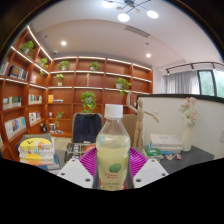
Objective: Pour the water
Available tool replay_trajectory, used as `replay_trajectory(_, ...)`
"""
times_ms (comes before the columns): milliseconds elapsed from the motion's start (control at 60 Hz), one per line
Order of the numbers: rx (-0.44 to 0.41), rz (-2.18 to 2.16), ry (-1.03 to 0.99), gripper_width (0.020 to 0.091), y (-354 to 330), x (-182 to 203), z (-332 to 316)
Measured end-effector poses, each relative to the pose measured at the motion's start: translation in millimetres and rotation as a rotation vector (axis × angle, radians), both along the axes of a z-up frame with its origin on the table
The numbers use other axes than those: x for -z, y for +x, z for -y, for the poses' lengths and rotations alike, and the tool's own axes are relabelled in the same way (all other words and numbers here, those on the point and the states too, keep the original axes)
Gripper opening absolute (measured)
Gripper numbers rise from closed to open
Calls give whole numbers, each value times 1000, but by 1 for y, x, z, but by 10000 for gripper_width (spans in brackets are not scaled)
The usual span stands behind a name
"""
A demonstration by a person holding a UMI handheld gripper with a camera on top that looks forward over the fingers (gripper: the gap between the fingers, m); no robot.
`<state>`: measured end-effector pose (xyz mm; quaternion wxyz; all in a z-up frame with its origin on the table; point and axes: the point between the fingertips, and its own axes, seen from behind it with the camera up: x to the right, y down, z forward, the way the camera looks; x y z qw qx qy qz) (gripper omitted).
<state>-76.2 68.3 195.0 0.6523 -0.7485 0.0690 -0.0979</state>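
Bottle [113, 150] between gripper [112, 172] fingers — base hidden.

Bottle [113, 150] between gripper [113, 172] fingers; chair [87, 127] behind; books [37, 152] left

Dark worktop [190, 158] stretched behind the tongs, a stack of books [37, 152] lay on it to the left, small greenish items [153, 153] sat on it to the right, a vase of flowers [187, 128] stood farther right near a partition.
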Motion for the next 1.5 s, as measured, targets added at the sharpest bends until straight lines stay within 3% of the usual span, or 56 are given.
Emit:
replay_trajectory(167,20,8,-58,399,31,49,-14)
replay_trajectory(333,-23,-35,-80,405,29,88,-24)
replay_trajectory(517,-26,-72,-30,402,32,86,-22)
replay_trajectory(700,-25,-46,-73,515,29,93,-17)
replay_trajectory(733,-28,-51,-123,578,28,104,-14)
replay_trajectory(783,-41,-34,-159,734,25,112,-7)
replay_trajectory(817,-50,-23,-157,787,22,111,-1)
replay_trajectory(900,-71,-26,-153,821,12,106,17)
replay_trajectory(1100,-118,-72,-119,820,-11,78,94)
replay_trajectory(1500,-101,-101,-9,807,-12,14,230)
